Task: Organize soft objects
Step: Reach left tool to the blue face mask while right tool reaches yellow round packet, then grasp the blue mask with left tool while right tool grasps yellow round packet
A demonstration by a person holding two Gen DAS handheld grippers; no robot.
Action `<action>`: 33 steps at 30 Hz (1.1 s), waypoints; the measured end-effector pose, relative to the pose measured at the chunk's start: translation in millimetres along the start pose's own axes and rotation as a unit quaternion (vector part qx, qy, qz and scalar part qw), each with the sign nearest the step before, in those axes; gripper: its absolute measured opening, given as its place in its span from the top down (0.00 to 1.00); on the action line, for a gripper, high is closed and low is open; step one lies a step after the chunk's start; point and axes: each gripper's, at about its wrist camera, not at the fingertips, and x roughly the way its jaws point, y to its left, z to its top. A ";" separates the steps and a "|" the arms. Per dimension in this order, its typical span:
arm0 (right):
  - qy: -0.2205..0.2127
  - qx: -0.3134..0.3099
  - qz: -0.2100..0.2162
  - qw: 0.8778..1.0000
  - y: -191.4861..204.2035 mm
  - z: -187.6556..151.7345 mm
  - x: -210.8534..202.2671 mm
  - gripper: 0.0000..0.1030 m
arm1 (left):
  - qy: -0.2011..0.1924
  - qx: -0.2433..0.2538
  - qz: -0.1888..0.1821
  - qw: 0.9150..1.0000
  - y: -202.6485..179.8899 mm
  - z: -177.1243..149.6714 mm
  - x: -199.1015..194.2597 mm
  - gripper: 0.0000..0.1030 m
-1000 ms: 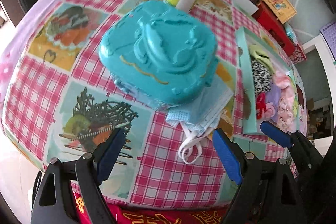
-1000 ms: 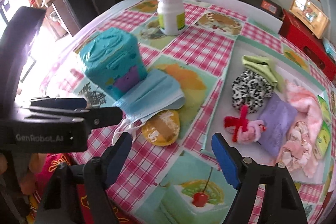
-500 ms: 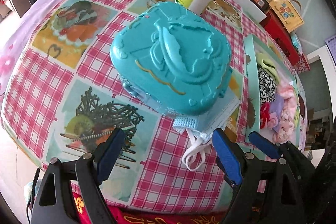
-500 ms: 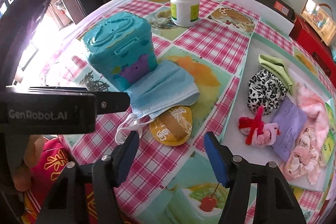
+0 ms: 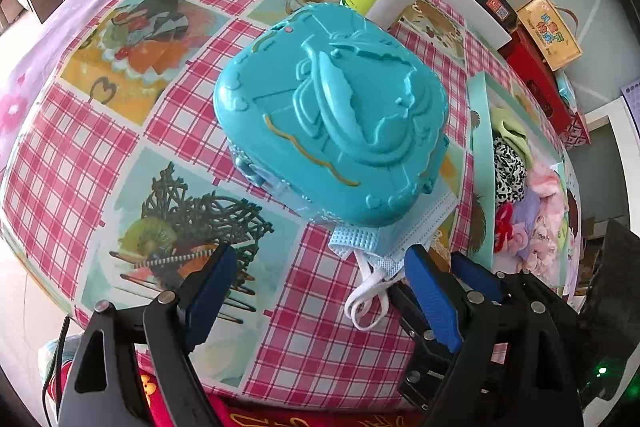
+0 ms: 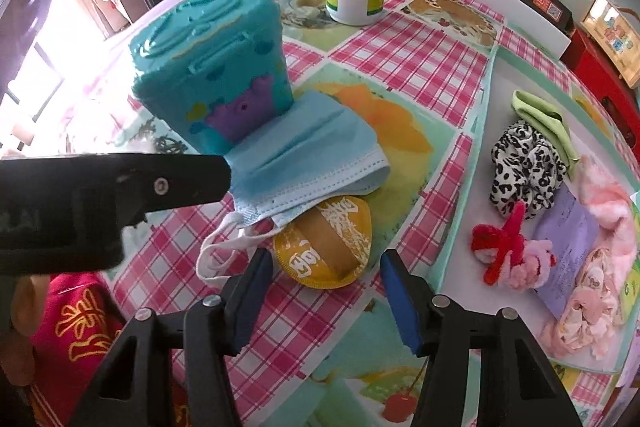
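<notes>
My left gripper [image 5: 316, 287] has two black plastic arms with big triangle holes cut in them. Round silver screws sit on top of the arms. The fingers [image 5: 212, 291] wear flat bright blue pads. A thin black cable runs down its left side. My right gripper [image 6: 324, 283] looks the same: black arms, triangle holes, silver screws, and blue pads on the fingers [image 6: 400, 299]. From the right camera I see the long black side of my left gripper, with one small screw and faint pale letters I cannot read.
</notes>
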 end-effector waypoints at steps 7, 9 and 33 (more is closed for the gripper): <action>-0.001 0.004 0.007 1.000 -0.4 -3.3 -2.0 0.53 | -0.001 0.002 -0.002 1.000 -0.9 -0.2 1.2 0.16; -0.002 0.008 0.011 1.000 -1.7 -3.9 -4.0 0.53 | -0.001 0.002 -0.002 1.000 -2.3 -0.3 1.6 0.16; -0.049 0.055 0.019 0.997 -25.3 -12.4 -46.8 0.53 | -0.015 0.010 0.015 1.000 -18.3 -1.8 2.5 0.16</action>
